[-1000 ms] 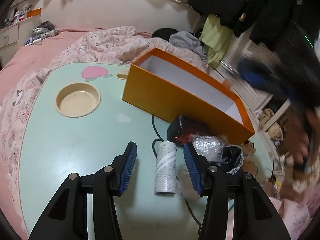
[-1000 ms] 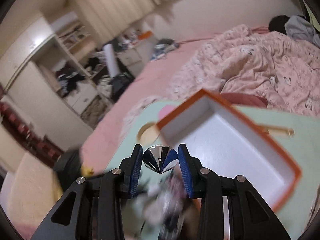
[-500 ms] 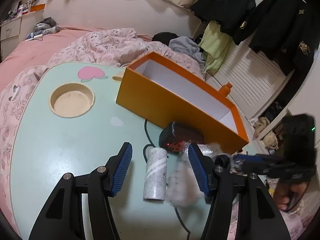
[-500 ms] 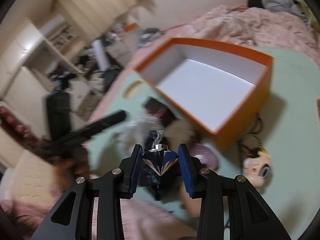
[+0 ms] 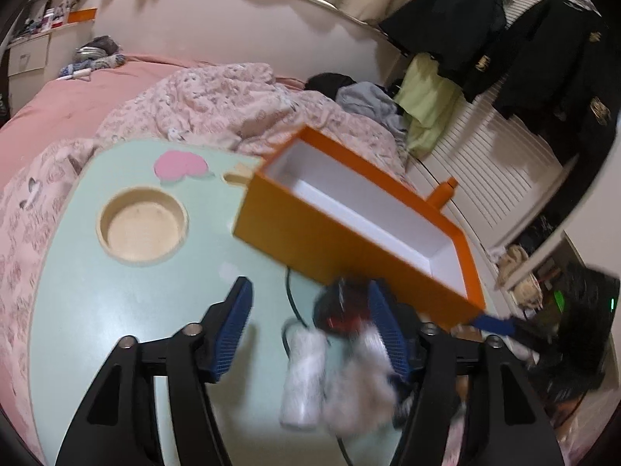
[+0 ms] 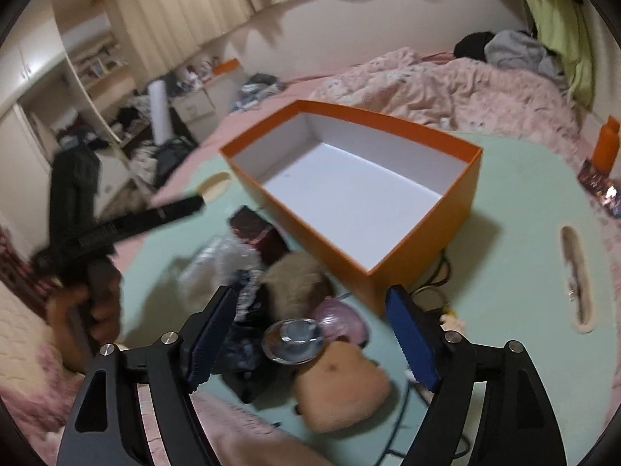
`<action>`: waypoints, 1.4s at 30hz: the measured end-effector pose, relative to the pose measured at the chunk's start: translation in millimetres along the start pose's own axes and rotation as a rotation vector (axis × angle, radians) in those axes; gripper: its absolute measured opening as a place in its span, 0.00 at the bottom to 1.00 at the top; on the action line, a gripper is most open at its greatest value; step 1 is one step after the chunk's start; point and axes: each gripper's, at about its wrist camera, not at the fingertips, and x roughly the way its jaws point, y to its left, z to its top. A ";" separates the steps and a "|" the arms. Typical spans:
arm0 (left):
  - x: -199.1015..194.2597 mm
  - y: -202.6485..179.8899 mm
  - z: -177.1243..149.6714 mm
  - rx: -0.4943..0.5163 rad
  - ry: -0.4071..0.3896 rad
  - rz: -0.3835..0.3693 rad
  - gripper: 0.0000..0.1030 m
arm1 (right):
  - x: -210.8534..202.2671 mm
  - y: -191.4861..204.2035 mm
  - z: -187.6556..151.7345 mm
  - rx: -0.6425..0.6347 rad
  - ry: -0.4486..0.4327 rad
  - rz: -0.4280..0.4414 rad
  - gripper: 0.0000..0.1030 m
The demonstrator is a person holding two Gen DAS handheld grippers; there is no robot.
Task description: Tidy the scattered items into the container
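Your right tool (image 6: 310,341) is spreading its jaws, and the shiny faceted piece (image 6: 293,339) sits loose between them on the clutter at the counter (image 6: 524,194) edge, outside the empty orange box (image 6: 349,190); it may roll off onto the bed. Your left tool (image 5: 310,330) is also opening around the white roll (image 5: 302,376), not gripping, and the fluffy item (image 5: 359,396) crowds one pad and may snag.

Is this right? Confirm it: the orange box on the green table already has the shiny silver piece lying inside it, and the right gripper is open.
Not quite. The orange box is empty, as the right wrist view shows; the shiny silver piece sits outside it, on the pile on the green table, between the jaws of the right gripper, which are opening.
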 end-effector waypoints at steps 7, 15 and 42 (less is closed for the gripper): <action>20.4 -1.9 15.1 -0.025 0.038 -0.027 0.66 | 9.6 -13.1 11.1 0.007 -0.018 -0.036 0.77; 41.5 -13.0 8.8 -0.003 0.089 -0.013 0.66 | 16.0 -34.9 35.4 0.011 -0.051 -0.068 0.77; 23.4 -9.1 13.8 0.033 0.104 0.024 0.66 | 1.1 -51.7 60.6 -0.031 -0.110 -0.030 0.57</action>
